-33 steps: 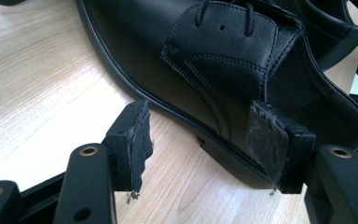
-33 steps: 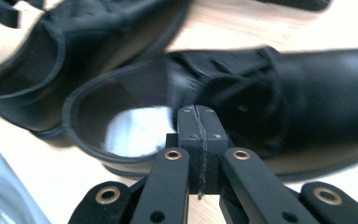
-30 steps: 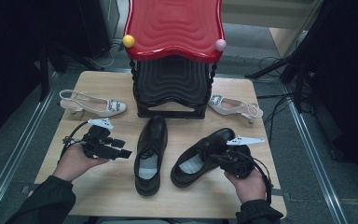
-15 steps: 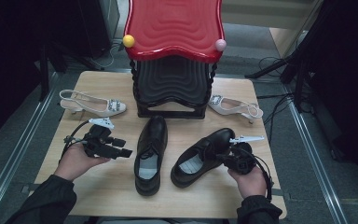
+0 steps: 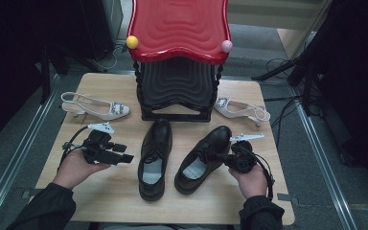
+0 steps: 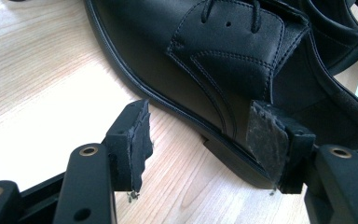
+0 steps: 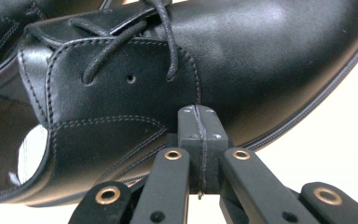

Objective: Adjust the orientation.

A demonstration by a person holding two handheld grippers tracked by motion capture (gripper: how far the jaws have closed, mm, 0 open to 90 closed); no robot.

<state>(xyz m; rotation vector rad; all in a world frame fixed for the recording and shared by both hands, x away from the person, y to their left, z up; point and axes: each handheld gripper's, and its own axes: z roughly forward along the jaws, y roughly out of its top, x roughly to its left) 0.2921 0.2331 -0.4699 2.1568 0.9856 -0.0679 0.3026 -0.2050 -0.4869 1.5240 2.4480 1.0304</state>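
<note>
Two black leather lace-up shoes lie on the wooden table [image 5: 100, 196]. The left shoe [image 5: 154, 158] points away from me; the right shoe [image 5: 202, 158] is angled to the right. My left gripper [image 5: 124, 158] sits just left of the left shoe, jaws open. In the left gripper view the left gripper [image 6: 200, 121] has nothing between its pads, and one pad is close to the sole of the left shoe [image 6: 223, 56]. My right gripper [image 5: 215, 157] is at the right shoe's outer side. It is shut and empty, and the tips of the right gripper [image 7: 199, 114] rest against the right shoe's leather [image 7: 242, 60].
A black stacked stand with a red wavy top [image 5: 179, 28] fills the back centre, with a yellow ball [image 5: 132, 41] and a pink ball [image 5: 226, 46] on its corners. A pale slingback heel [image 5: 96, 106] lies back left, another [image 5: 242, 109] back right.
My right hand has edged a little left, toward the right shoe. The left hand and its open gripper have hardly moved.
</note>
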